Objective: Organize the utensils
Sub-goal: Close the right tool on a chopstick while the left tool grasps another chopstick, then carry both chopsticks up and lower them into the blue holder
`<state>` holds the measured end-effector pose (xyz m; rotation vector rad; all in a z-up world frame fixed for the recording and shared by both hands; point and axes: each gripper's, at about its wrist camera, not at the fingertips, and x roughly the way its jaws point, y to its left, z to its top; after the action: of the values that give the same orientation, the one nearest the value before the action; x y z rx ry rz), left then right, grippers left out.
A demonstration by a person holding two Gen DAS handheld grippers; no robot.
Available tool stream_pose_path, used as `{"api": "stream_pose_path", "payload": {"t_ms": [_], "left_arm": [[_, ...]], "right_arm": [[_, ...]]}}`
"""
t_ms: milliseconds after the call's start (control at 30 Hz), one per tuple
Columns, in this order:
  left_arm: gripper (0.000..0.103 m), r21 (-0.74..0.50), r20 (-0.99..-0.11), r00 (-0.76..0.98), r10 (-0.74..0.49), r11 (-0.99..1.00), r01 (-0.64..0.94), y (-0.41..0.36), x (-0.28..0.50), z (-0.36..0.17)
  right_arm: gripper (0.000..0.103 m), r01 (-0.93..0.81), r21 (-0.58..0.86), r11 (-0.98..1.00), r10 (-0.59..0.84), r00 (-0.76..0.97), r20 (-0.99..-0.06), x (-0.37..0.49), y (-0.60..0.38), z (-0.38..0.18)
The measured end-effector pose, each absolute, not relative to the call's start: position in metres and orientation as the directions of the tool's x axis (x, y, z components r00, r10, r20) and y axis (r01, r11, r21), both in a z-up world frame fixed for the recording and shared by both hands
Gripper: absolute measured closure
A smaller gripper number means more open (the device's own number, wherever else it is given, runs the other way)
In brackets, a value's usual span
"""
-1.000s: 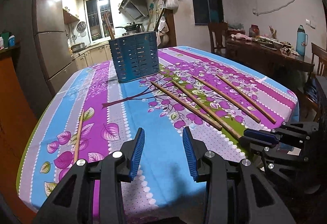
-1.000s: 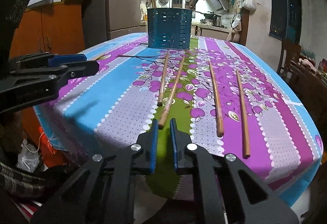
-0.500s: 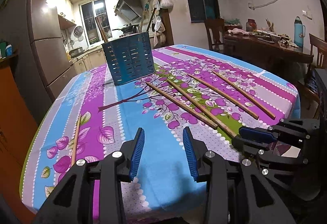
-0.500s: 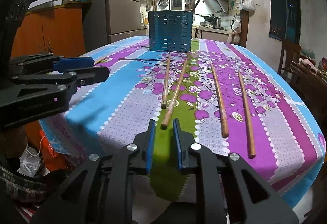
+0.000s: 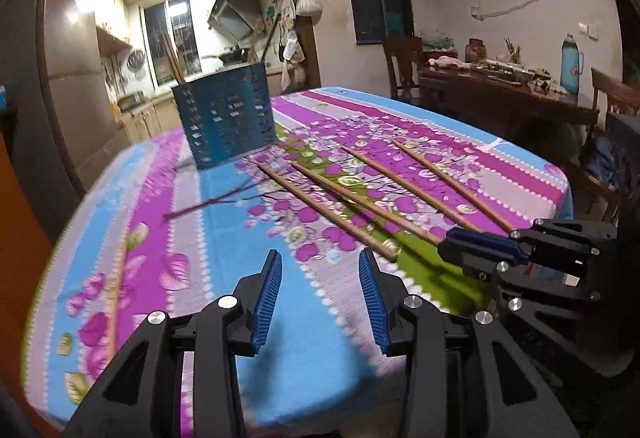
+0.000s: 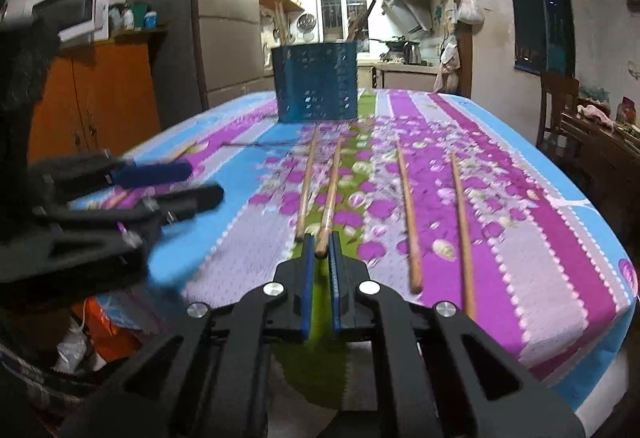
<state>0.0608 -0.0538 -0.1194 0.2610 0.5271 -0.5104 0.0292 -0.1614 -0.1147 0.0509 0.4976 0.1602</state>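
A blue perforated utensil holder stands at the far end of the flowered tablecloth, with a few sticks in it. Several wooden chopsticks lie lengthwise before it. My right gripper is at the near table edge. Its jaws are closing on the near end of one chopstick, second from the left, and its tip sits between the blue pads. Another chopstick lies just left of it. My left gripper hovers open over the blue stripe, holding nothing. The right gripper shows at its right.
Two more chopsticks lie to the right, and a single one lies near the left table edge. An orange cabinet stands left of the table. A dark side table with clutter and chairs stands to the right.
The right gripper moved forward to the end of the chopstick, opened a little, then narrowed around its tip. The left gripper drifted slightly forward over the table and stayed open.
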Motion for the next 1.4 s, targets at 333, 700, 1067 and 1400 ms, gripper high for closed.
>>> {"api": "stream_pose_path", "payload": {"t_ms": [333,700,1067,1400], "left_arm": [[0.062,0.014,-0.593,0.660,-0.462,0.813,0.582,-0.092,0.082,-0.141],[0.081,0.014,-0.621,0.681,-0.388,0.863,0.505,-0.071,0.090,-0.146],[0.094,0.055,-0.603,0.718,-0.347,0.880,0.471,-0.057,0.090,-0.149],[0.096,0.061,-0.521,0.784,-0.338,0.901,0.429,-0.038,0.077,-0.135]], "right_arm": [[0.098,-0.129,0.135,0.982,0.176,0.878,-0.444,0.034,-0.187,-0.094],[0.098,-0.178,0.118,0.977,0.212,0.865,-0.455,0.032,-0.174,-0.096],[0.098,-0.169,0.113,0.979,0.202,0.867,-0.455,0.032,-0.168,-0.095],[0.098,-0.150,0.099,0.984,0.178,0.887,-0.425,0.025,-0.169,-0.087]]}}
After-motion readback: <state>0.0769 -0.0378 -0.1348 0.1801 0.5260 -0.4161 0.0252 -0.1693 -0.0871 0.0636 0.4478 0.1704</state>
